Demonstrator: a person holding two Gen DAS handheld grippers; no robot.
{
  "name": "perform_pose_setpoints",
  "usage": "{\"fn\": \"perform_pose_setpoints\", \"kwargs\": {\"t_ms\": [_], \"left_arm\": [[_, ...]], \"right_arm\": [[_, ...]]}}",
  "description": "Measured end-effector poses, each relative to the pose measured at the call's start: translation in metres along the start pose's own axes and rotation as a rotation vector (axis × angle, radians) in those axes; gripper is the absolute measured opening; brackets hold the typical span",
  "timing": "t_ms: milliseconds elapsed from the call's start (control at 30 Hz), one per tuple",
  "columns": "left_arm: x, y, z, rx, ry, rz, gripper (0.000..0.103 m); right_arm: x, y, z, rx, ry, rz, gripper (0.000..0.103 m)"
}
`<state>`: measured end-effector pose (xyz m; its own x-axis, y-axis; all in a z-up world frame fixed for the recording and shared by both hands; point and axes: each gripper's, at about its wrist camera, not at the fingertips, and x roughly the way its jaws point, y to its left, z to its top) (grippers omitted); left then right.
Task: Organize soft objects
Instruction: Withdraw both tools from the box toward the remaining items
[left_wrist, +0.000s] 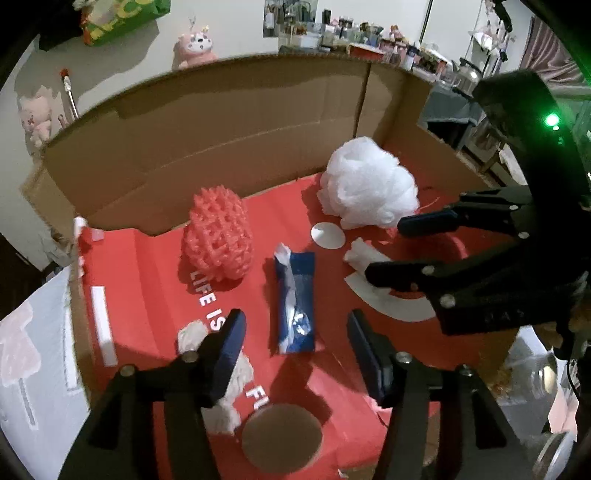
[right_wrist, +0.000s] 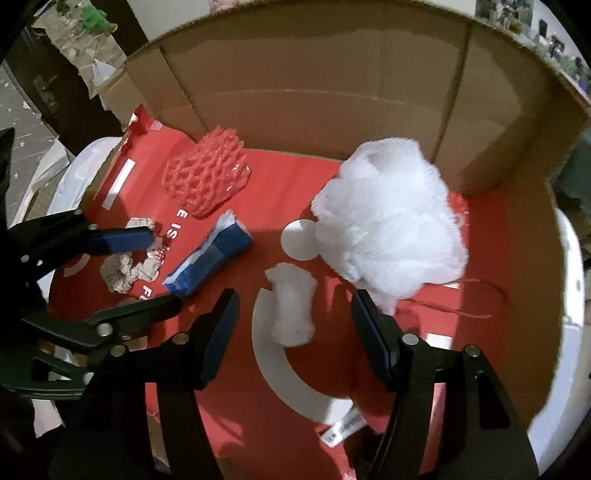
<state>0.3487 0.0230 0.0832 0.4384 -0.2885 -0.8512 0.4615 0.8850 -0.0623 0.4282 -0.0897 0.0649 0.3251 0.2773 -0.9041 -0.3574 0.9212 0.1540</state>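
Soft objects lie on a red printed sheet (left_wrist: 147, 280) inside a cardboard box. A red foam net (left_wrist: 218, 236) (right_wrist: 207, 173), a blue tissue pack (left_wrist: 295, 302) (right_wrist: 210, 258), a white mesh puff (left_wrist: 369, 188) (right_wrist: 391, 218), a small white cotton pad (left_wrist: 364, 254) (right_wrist: 293, 314) and a crumpled white cloth (left_wrist: 236, 384) (right_wrist: 125, 267). My left gripper (left_wrist: 295, 354) (right_wrist: 155, 269) is open and empty just before the tissue pack, the cloth under its left finger. My right gripper (right_wrist: 293, 347) (left_wrist: 388, 247) is open and empty around the cotton pad.
Cardboard walls (left_wrist: 221, 140) (right_wrist: 332, 85) rise behind the sheet. A round cut-out hole (left_wrist: 282, 437) sits at the near edge. A thin red string (right_wrist: 461, 310) trails right of the puff. Pink plush toys (left_wrist: 195, 48) and a cluttered shelf stand beyond the box.
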Motion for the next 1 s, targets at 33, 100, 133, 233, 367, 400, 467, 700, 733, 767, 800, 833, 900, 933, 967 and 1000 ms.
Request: {"fn": "perform_pose_setpoints", "kwargs": {"t_ms": [33, 100, 133, 233, 367, 400, 467, 700, 733, 767, 800, 833, 900, 933, 967, 1000], "left_arm": [[-0.006, -0.001, -0.002, -0.002, -0.01, -0.003, 0.064], [-0.018, -0.003, -0.008, -0.006, -0.034, -0.006, 0.067], [-0.025, -0.005, -0.011, -0.008, -0.05, -0.006, 0.071], [-0.047, -0.008, -0.018, -0.021, -0.102, -0.007, 0.079], [-0.083, -0.018, -0.028, -0.046, -0.183, -0.004, 0.086], [-0.088, -0.02, -0.028, -0.05, -0.2, -0.002, 0.089], [-0.106, -0.026, -0.035, -0.056, -0.247, 0.007, 0.095], [-0.166, -0.053, -0.07, -0.058, -0.41, 0.058, 0.103], [-0.173, -0.057, -0.076, -0.059, -0.433, 0.06, 0.103], [-0.18, -0.061, -0.082, -0.06, -0.451, 0.063, 0.103], [-0.186, -0.065, -0.088, -0.058, -0.47, 0.062, 0.103], [-0.193, -0.07, -0.095, -0.052, -0.491, 0.064, 0.103], [-0.204, -0.08, -0.111, -0.043, -0.534, 0.094, 0.103], [-0.208, -0.083, -0.118, -0.044, -0.555, 0.103, 0.103], [-0.211, -0.086, -0.125, -0.055, -0.572, 0.106, 0.103], [-0.213, -0.087, -0.13, -0.067, -0.581, 0.111, 0.103]], "right_arm": [[-0.003, 0.0, -0.001, 0.0, -0.007, -0.01, 0.062], [-0.012, 0.001, -0.006, 0.007, -0.02, -0.018, 0.062], [-0.016, 0.001, -0.007, 0.01, -0.026, -0.02, 0.062], [-0.036, 0.006, -0.018, 0.01, -0.057, -0.032, 0.067], [-0.066, 0.009, -0.031, -0.002, -0.117, -0.039, 0.074], [-0.078, 0.014, -0.037, -0.008, -0.142, -0.044, 0.075], [-0.096, 0.02, -0.046, -0.018, -0.177, -0.046, 0.078], [-0.161, 0.051, -0.09, -0.062, -0.343, -0.1, 0.082], [-0.165, 0.056, -0.095, -0.066, -0.359, -0.109, 0.082], [-0.172, 0.061, -0.102, -0.074, -0.382, -0.12, 0.082], [-0.183, 0.066, -0.114, -0.076, -0.418, -0.125, 0.082], [-0.189, 0.067, -0.121, -0.072, -0.439, -0.122, 0.082], [-0.204, 0.071, -0.14, -0.054, -0.488, -0.118, 0.082], [-0.21, 0.072, -0.15, -0.044, -0.512, -0.126, 0.082], [-0.214, 0.073, -0.157, -0.041, -0.527, -0.128, 0.082], [-0.22, 0.075, -0.168, -0.034, -0.549, -0.127, 0.083]]}}
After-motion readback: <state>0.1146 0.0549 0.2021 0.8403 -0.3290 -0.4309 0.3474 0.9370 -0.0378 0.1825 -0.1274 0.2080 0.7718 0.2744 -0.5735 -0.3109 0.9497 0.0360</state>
